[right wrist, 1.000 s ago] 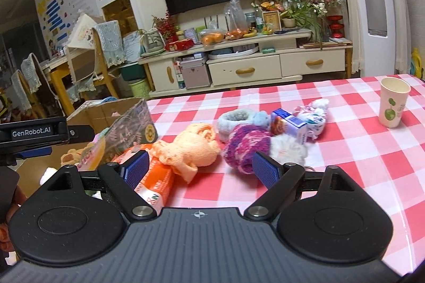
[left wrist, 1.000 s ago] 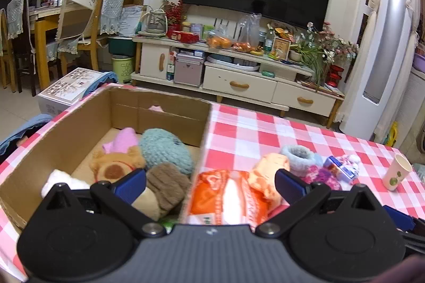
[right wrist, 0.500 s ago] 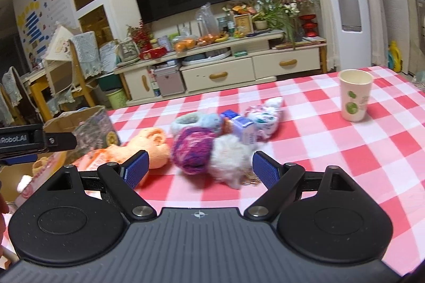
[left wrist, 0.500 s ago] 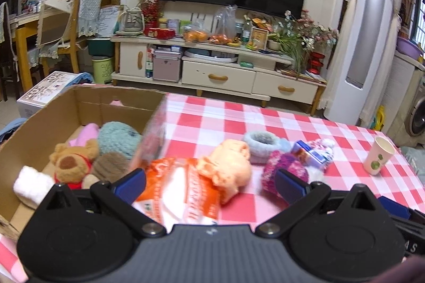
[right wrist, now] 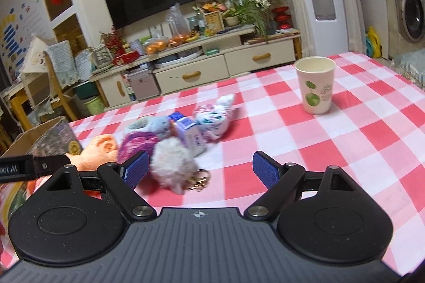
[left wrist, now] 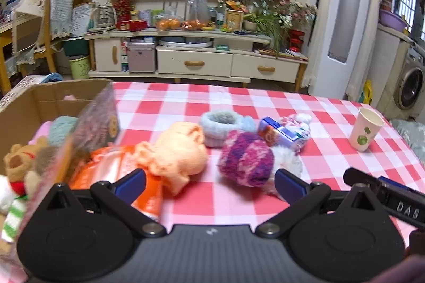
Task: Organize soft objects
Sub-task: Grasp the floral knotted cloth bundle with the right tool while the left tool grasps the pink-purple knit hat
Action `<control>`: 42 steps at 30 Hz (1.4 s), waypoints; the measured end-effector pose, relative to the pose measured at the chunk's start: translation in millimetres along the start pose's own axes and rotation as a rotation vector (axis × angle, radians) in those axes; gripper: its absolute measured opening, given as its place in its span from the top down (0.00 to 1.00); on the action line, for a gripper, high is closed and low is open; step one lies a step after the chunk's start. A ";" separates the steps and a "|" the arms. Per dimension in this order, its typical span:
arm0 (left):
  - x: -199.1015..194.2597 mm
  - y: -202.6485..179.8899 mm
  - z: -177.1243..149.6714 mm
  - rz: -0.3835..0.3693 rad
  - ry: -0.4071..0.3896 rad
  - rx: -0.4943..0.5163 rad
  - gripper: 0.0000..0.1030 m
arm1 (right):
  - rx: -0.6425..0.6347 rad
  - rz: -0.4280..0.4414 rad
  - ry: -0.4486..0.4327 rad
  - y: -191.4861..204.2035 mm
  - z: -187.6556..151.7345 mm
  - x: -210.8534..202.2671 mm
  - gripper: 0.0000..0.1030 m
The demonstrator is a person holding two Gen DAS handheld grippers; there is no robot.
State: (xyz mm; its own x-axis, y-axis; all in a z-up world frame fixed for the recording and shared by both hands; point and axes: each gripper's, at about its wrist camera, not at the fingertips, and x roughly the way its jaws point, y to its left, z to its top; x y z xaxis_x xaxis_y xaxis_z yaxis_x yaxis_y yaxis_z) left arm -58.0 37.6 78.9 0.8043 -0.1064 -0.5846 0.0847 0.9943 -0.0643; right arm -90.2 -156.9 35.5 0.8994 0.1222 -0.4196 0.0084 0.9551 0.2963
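Both my jaws gape empty, so I'd lower the right gripper (right wrist: 199,168) squarely over the white pompom (right wrist: 171,161), closing gently around its fluff, clear of the keyring (right wrist: 199,178).

Black claw (left wrist: 209,183) bodies, blue ribbed pads (right wrist: 136,167), silver pivot screws.

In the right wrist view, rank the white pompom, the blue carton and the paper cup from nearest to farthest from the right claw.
1. White pompom: just ahead of the right claw, by its left finger.
2. Blue carton: behind the pompom, left of centre.
3. Paper cup: far back on the right, standing alone on the checked cloth.
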 end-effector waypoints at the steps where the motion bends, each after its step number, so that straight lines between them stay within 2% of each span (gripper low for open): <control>1: 4.7 -3.7 0.2 -0.004 0.004 0.007 0.01 | 0.011 -0.003 0.001 -4.7 1.0 3.0 0.00; 8: 34.5 -23.8 4.0 -0.030 0.015 0.039 0.01 | 0.070 -0.019 0.007 -24.2 6.8 24.8 0.00; 13: 55.7 -30.0 9.4 -0.029 0.018 0.042 0.01 | 0.065 -0.032 -0.003 -31.9 15.9 49.5 0.00; 27: 100.4 -31.4 19.2 -0.058 0.041 0.033 0.01 | 0.103 0.053 0.044 -34.5 33.5 122.4 0.00; 33: 114.4 -30.1 19.6 -0.086 0.057 0.023 0.01 | 0.106 0.057 0.082 -29.0 36.3 142.3 0.00; 40: 123.1 -31.0 18.7 -0.120 0.066 0.018 0.10 | 0.082 0.065 0.095 -23.3 36.1 153.6 0.00; 42: 123.5 -30.5 18.9 -0.133 0.067 0.015 0.16 | 0.073 0.077 0.099 -21.2 36.4 153.9 0.00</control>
State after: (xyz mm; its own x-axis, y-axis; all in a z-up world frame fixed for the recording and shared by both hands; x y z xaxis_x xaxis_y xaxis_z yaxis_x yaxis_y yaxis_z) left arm 49.9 -5.8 23.9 0.7445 -0.2363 -0.6244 0.1967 0.9714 -0.1330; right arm 63.9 -168.2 -4.2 0.8514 0.2236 -0.4744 -0.0238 0.9201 0.3908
